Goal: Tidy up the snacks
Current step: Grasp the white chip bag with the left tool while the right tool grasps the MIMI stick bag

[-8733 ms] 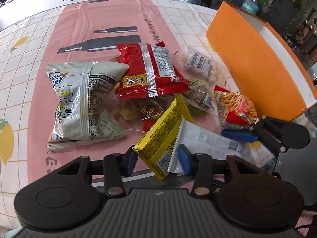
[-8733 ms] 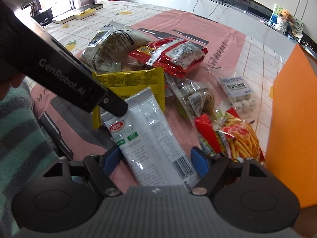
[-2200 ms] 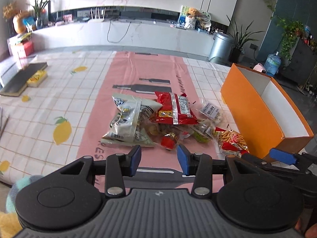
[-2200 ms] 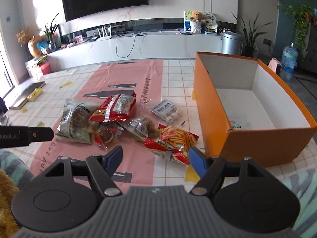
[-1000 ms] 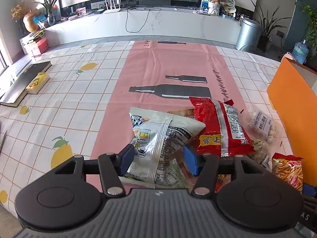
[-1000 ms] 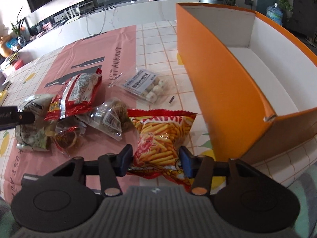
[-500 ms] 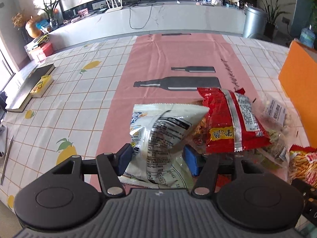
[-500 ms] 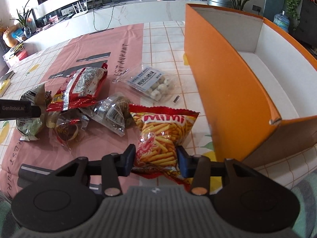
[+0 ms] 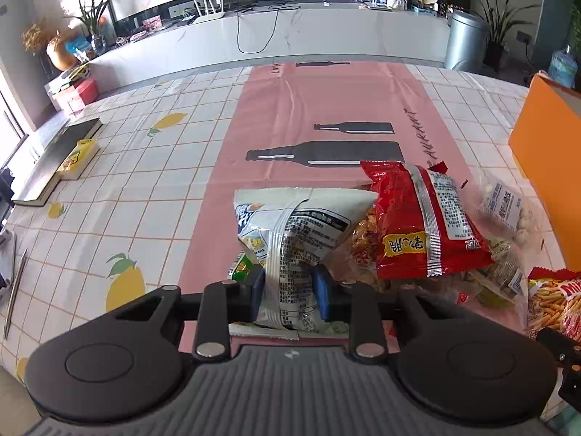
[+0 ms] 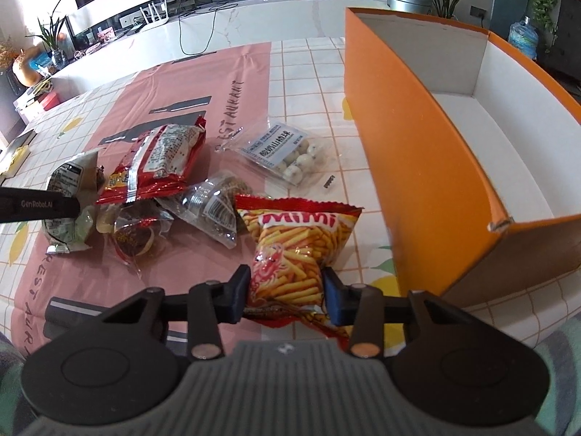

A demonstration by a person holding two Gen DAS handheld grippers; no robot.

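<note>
My left gripper (image 9: 288, 292) is shut on the near end of a white snack bag (image 9: 294, 225), which is crumpled between the blue pads and lifted off the table. A red snack bag (image 9: 417, 218) lies just right of it on the snack pile. My right gripper (image 10: 287, 292) is shut on the near end of the red Mimi fries bag (image 10: 296, 243). The open orange box (image 10: 417, 152) stands right of the fries bag. The left gripper's finger (image 10: 40, 203) shows at the left edge of the right wrist view, against the white bag (image 10: 69, 181).
A clear pack of white balls (image 10: 287, 154), a clear bag with a barcode (image 10: 214, 207) and a small round snack (image 10: 134, 239) lie on the pink table runner (image 9: 326, 109). A book (image 9: 54, 160) and a yellow pack (image 9: 78, 154) sit far left.
Both grippers have closed from open around their bags to gripping them. The white bag has bunched up and risen in the left gripper; the fries bag is pinched in the right.
</note>
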